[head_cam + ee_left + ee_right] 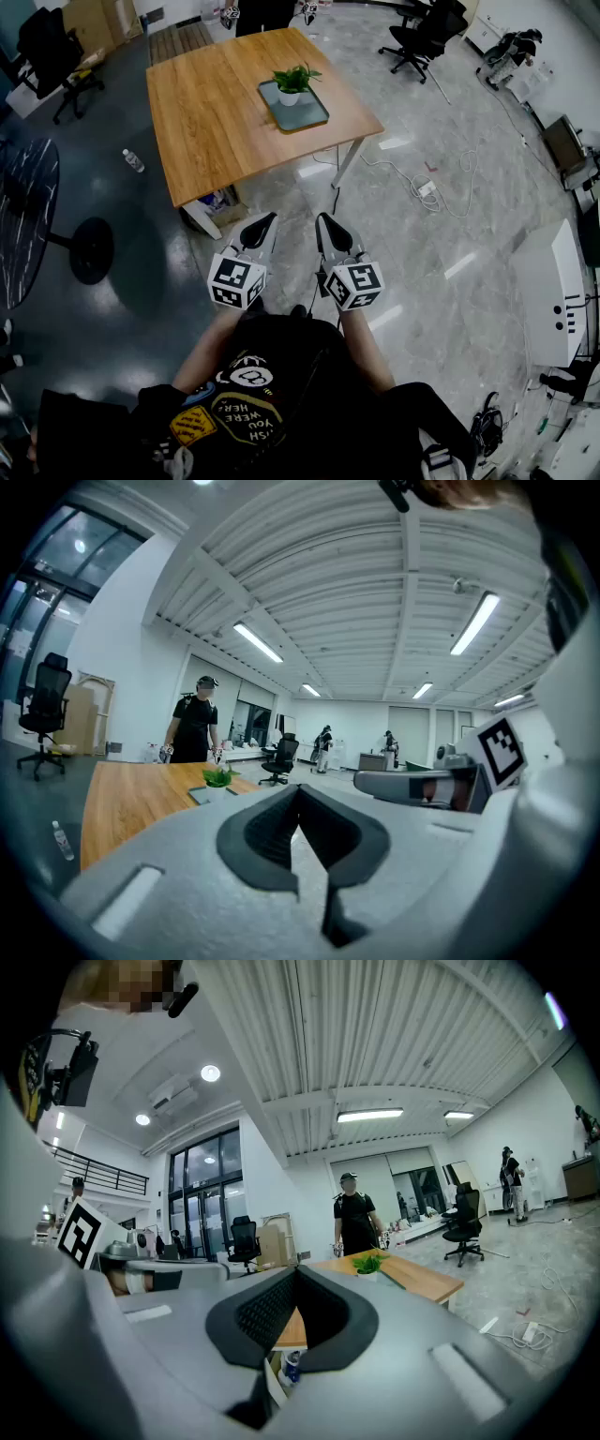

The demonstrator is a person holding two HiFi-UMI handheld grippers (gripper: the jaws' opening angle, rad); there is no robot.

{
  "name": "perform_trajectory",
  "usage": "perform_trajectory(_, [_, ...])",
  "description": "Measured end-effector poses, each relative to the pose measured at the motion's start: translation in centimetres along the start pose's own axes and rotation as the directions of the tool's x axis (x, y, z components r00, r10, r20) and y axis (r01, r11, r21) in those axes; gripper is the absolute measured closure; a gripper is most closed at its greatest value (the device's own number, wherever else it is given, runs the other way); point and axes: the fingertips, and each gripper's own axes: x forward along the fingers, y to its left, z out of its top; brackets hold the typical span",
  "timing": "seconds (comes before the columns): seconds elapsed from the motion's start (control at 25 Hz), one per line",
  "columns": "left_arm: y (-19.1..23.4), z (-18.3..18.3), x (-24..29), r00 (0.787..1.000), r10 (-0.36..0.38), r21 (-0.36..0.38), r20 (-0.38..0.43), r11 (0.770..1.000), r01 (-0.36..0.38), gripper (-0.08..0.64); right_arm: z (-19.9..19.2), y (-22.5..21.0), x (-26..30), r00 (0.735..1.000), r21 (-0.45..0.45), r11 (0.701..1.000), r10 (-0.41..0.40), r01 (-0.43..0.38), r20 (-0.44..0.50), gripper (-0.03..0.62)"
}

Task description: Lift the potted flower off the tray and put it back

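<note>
A small green potted flower in a white pot stands on a grey tray near the right side of a wooden table. My left gripper and right gripper are side by side over the floor, well short of the table, both pointing toward it. Each is shut with nothing between its jaws. In the left gripper view the potted flower shows far off past the left gripper. In the right gripper view the potted flower sits just right of the right gripper.
A person in black stands at the table's far side. Office chairs stand at the back right. A water bottle lies on the floor at left, and cables with a power strip at right. A round black table is at left.
</note>
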Motion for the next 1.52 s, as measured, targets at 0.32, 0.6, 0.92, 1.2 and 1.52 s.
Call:
perform_trajectory(0.32, [0.6,-0.5,-0.1,0.999,-0.033,-0.009,-0.025,0.999,0.032,0.56,-0.3,0.7,1.2,1.0,-0.002,1.0,0.004,-0.004,-0.011,0.591])
perform_trajectory(0.6, [2.4,-0.2,-0.5,0.999,-0.038,-0.018,-0.02,0.999,0.038,0.56,-1.0,1.7,2.7,1.0,0.027,0.999,0.023,-0.023,-0.017,0.589])
perform_trajectory(0.92, [5.2,0.3,-1.4,0.997,-0.071,-0.01,-0.009,0.997,0.071,0.56,-0.7,3.0,4.8,1.0,0.014,1.0,-0.019,0.019,-0.009,0.589])
perform_trajectory(1.2, [7.1,-0.2,-0.7,0.995,-0.1,-0.034,-0.02,0.995,0.099,0.56,-0.9,3.3,6.8,0.999,0.01,0.999,-0.04,0.041,-0.024,0.589])
perform_trajectory(1.52, [11.8,1.4,6.2,0.998,-0.052,-0.038,-0.021,0.998,0.051,0.56,0.3,-1.5,13.1,1.0,0.019,1.0,-0.022,0.022,-0.02,0.589])
